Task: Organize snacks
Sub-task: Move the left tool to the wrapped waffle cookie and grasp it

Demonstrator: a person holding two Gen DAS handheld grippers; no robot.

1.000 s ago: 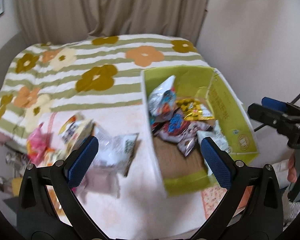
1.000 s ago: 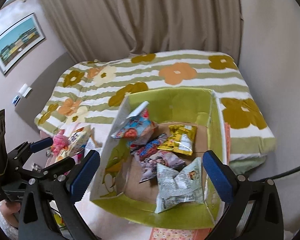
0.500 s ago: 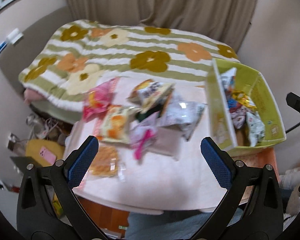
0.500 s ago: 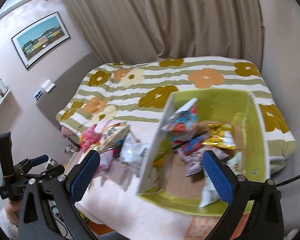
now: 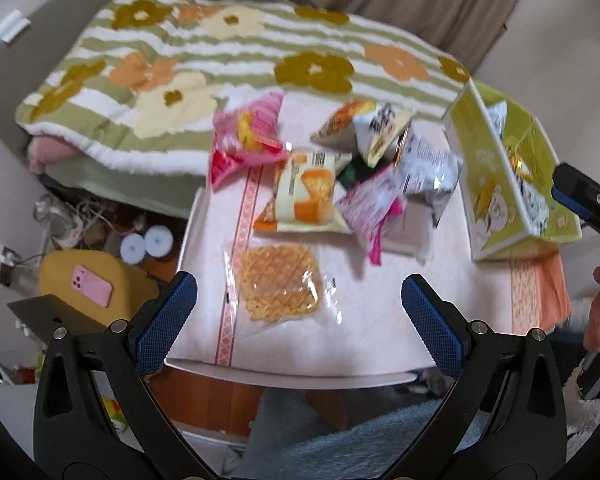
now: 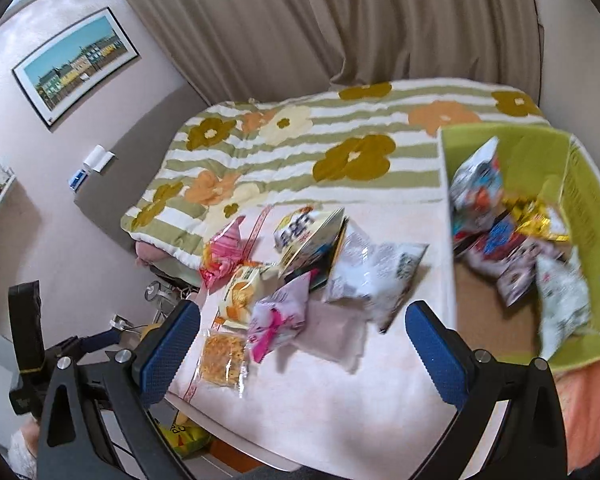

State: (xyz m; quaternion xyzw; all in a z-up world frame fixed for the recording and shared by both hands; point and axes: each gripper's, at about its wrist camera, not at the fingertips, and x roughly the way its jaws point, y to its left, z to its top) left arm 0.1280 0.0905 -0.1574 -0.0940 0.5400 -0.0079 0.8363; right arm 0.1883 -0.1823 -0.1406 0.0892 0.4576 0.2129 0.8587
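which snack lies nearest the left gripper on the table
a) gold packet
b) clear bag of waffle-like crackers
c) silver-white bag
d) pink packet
b: the clear bag of waffle-like crackers lies alone on the table, just ahead of the open left gripper.

The desk (image 5: 340, 336) wears a pale pink cloth with a patterned stripe near its left edge. A clear bag of waffle-like biscuits (image 5: 278, 288) lies flat nearest the front. Behind it sits a loose heap: a pink packet (image 5: 246, 138), a cream and orange packet (image 5: 306, 192), a white and magenta packet (image 5: 370, 204), a silvery white bag (image 5: 428, 168). The green cardboard box (image 5: 488, 184) stands at the right end, holding more packets; some look blurred
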